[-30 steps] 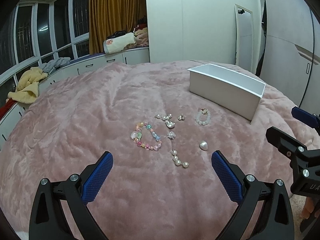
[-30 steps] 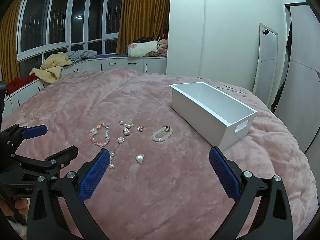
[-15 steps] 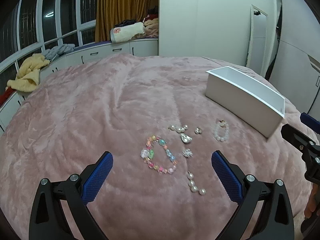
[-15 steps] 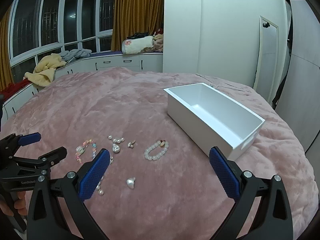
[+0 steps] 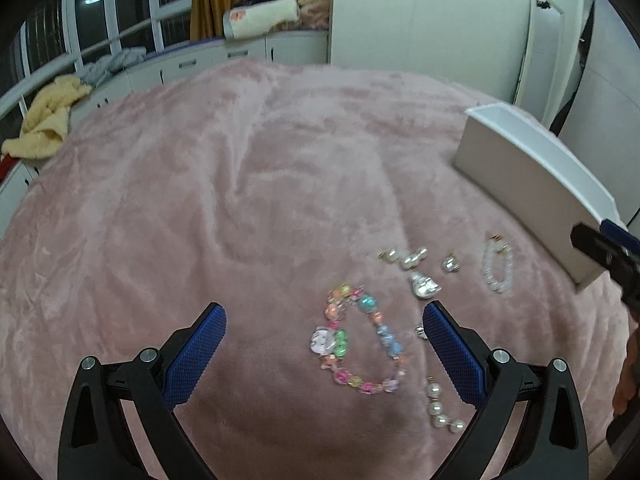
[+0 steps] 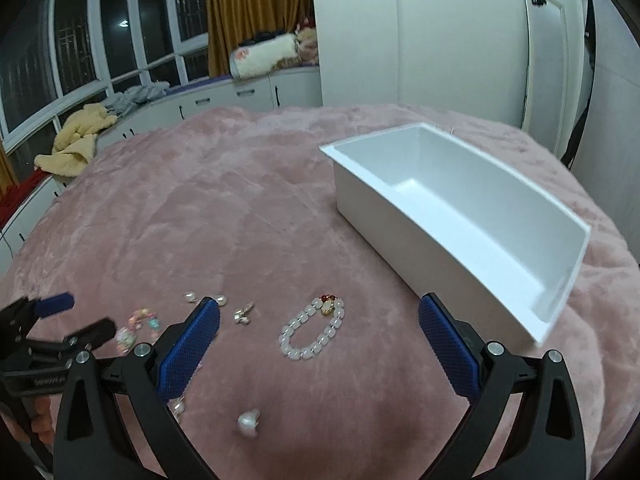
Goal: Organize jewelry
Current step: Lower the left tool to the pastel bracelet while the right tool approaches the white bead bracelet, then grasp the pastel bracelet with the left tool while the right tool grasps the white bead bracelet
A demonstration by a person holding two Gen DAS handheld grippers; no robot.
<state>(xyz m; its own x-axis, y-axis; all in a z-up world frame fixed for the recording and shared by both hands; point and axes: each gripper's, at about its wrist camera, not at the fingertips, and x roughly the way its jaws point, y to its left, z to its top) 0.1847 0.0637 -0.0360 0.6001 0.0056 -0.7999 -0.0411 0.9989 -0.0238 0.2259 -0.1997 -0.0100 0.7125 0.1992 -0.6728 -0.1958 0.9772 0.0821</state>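
Several jewelry pieces lie on a pink plush blanket (image 5: 200, 200). A colorful bead bracelet (image 5: 360, 344) lies between my left gripper's open jaws, just ahead of them. My left gripper (image 5: 324, 344) is open and empty. Pearl pieces (image 5: 404, 258), a silver charm (image 5: 424, 285) and a pearl strand (image 5: 440, 412) lie to its right. A white bead bracelet (image 6: 314, 334) lies just ahead of my right gripper (image 6: 320, 340), which is open and empty. A silver heart (image 6: 249, 424) lies below it. An empty white box (image 6: 460, 216) stands at the right.
The blanket covers a bed (image 6: 240, 200). Low white cabinets (image 6: 224, 100) with clothes and a yellow towel (image 6: 78, 136) run under the windows behind. A white wardrobe (image 6: 420, 32) stands at the back right.
Both grippers have moved forward and down toward the jewelry. The colorful bracelet now sits between the left jaws and the white bracelet between the right jaws. Both stay open.
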